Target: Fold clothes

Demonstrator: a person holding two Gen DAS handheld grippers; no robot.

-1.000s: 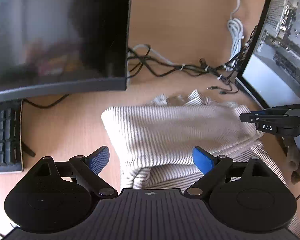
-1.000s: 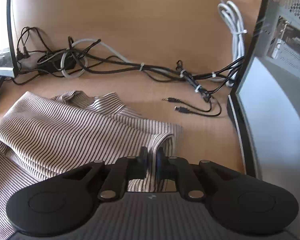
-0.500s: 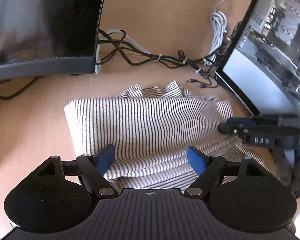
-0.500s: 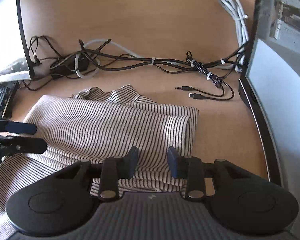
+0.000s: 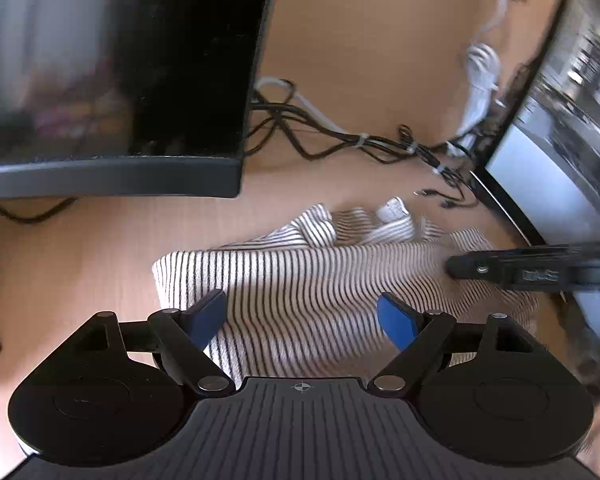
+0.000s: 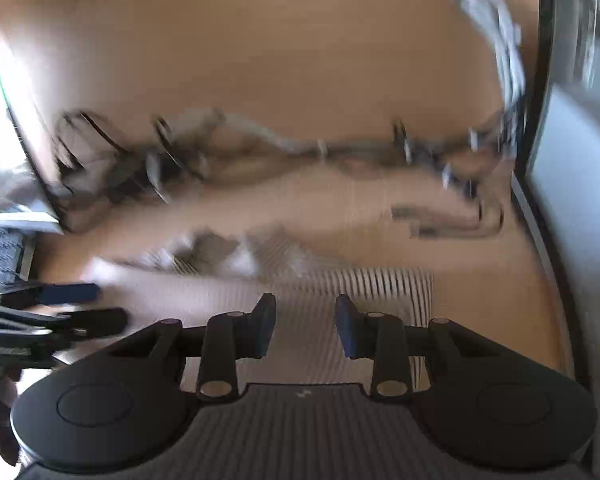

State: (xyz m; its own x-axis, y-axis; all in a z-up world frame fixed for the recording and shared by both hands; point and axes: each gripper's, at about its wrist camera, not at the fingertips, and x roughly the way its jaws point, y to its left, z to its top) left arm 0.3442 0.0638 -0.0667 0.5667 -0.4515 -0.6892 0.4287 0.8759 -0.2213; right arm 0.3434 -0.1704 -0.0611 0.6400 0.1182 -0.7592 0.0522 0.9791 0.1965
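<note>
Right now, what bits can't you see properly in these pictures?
- Right wrist view: the cables and striped shirt are smeared by motion blur.
- Left wrist view: the shirt's near edge hides behind the left gripper.
- Left wrist view: the monitor screen shows only blurry reflections.

Garment (image 5: 300, 280) on desk (image 5: 80, 248), before cables (image 5: 340, 140)

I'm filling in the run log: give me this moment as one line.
step: folding | garment: beige black-striped knit top folded on wooden desk | left gripper: open, above it | right gripper: open, released | right view blurred
</note>
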